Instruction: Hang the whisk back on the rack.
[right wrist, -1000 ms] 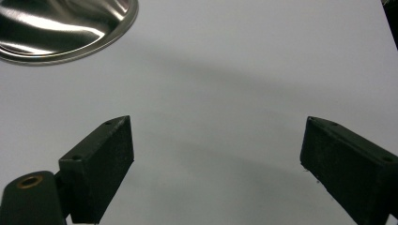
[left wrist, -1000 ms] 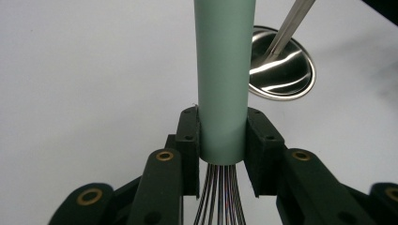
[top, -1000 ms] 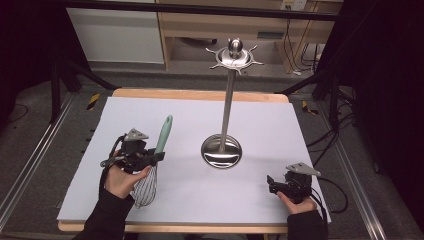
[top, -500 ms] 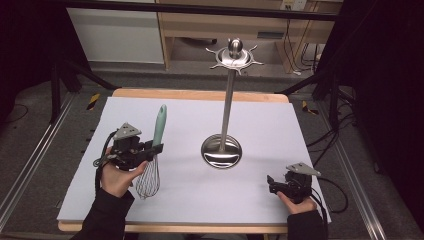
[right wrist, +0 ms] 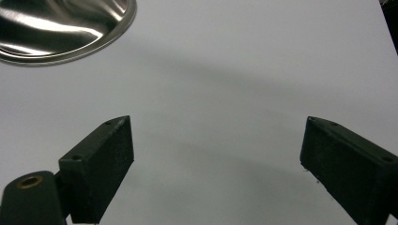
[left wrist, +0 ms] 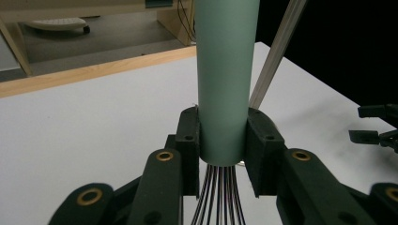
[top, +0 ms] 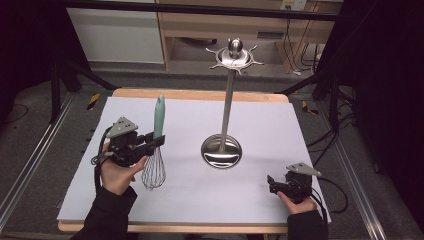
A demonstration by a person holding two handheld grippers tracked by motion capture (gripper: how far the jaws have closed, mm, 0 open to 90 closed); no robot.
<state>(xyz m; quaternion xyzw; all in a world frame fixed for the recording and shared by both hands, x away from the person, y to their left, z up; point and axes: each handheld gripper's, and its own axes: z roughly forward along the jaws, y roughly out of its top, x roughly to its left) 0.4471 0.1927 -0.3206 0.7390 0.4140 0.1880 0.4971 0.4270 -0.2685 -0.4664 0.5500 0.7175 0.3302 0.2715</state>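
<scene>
Gripping one whisk, left gripper, one stand

I see a whisk with a smooth, matt pale-green handle that looks plastic and thin glossy metal wires. The stand is polished metal, mirror-bright at its base. The table has a wooden rim under a matt white sheet.

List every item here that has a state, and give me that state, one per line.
Whisk: upright, handle up, wires down, gripped at the handle's base.
Left tongs: shut on the whisk's green handle.
Right tongs: open, nothing between them, low over the white table.
Utensil stand: upright, hooks bare.
</scene>
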